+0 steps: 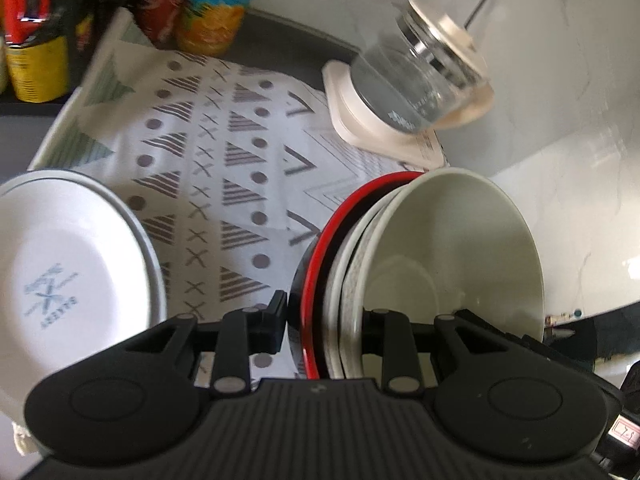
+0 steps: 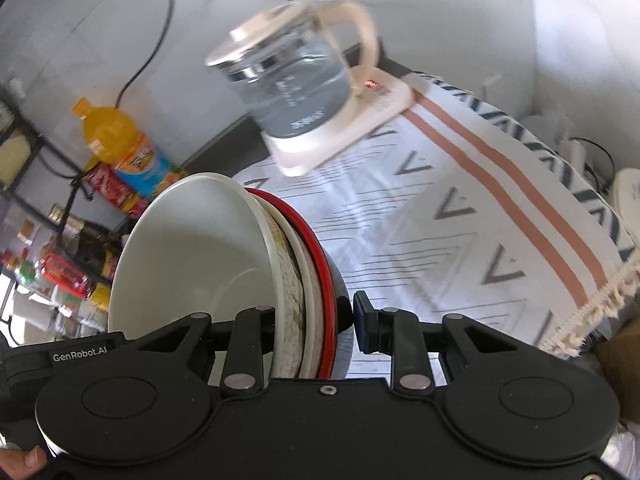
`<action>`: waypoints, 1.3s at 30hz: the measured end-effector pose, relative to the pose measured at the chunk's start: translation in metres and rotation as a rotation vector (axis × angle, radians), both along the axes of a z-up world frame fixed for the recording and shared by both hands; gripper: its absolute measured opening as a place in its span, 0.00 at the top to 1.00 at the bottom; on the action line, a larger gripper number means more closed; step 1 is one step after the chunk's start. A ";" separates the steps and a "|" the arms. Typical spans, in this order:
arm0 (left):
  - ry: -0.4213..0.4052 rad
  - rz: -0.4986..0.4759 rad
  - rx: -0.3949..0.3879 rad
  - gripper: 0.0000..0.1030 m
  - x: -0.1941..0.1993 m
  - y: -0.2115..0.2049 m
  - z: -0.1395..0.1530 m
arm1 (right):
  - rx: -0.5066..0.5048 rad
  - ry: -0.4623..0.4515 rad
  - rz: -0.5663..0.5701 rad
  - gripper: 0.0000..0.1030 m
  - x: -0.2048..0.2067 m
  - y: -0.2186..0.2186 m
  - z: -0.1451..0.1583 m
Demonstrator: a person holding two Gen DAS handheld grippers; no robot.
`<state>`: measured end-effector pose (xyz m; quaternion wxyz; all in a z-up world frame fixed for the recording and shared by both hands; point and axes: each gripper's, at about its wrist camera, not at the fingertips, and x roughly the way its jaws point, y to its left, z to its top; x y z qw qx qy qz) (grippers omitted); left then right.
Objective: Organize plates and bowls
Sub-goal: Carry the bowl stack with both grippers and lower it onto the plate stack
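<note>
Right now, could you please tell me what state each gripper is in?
Left gripper: closed on the rim of the bowl stack.
Right gripper: closed on the same stack's rim.

Pale marble wall (image 1: 520, 80) behind a dark counter (image 1: 280, 36); cluttered shelves (image 2: 48, 272) at the side

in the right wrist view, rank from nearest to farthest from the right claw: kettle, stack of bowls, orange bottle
1. Stack of bowls: in the right claw itself, clamped between its fingers.
2. Kettle: up ahead on its base, at the cloth's far end.
3. Orange bottle: far left, against the wall.
</note>
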<state>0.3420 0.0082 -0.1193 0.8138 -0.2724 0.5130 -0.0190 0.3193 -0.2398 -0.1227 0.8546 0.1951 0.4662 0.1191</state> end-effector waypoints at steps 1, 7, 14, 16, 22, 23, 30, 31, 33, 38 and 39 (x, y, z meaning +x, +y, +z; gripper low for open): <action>-0.004 0.011 0.000 0.73 -0.003 0.004 0.002 | 0.000 -0.004 0.012 0.74 0.000 0.004 0.002; -0.022 0.085 0.004 0.73 -0.024 0.027 0.010 | 0.004 -0.025 0.092 0.74 -0.003 0.029 0.009; -0.029 0.168 0.005 0.73 -0.050 0.054 0.016 | 0.004 -0.044 0.174 0.74 -0.012 0.060 0.015; -0.031 0.189 0.006 0.73 -0.057 0.061 0.018 | 0.006 -0.050 0.196 0.74 -0.014 0.067 0.016; -0.036 0.245 0.012 0.73 -0.078 0.083 0.022 | 0.014 -0.056 0.255 0.74 -0.019 0.091 0.020; -0.035 0.255 0.013 0.73 -0.081 0.087 0.022 | 0.015 -0.056 0.266 0.74 -0.020 0.095 0.020; -0.039 0.320 0.020 0.73 -0.100 0.112 0.025 | 0.023 -0.059 0.337 0.74 -0.027 0.124 0.020; -0.039 0.329 0.018 0.73 -0.103 0.116 0.025 | 0.022 -0.059 0.345 0.74 -0.029 0.128 0.020; -0.039 0.346 0.018 0.73 -0.108 0.122 0.024 | 0.020 -0.059 0.361 0.74 -0.031 0.136 0.019; -0.028 0.384 0.015 0.73 -0.120 0.138 0.020 | 0.016 -0.047 0.405 0.74 -0.034 0.155 0.015; -0.024 0.390 0.015 0.73 -0.121 0.141 0.019 | 0.016 -0.043 0.411 0.74 -0.034 0.158 0.013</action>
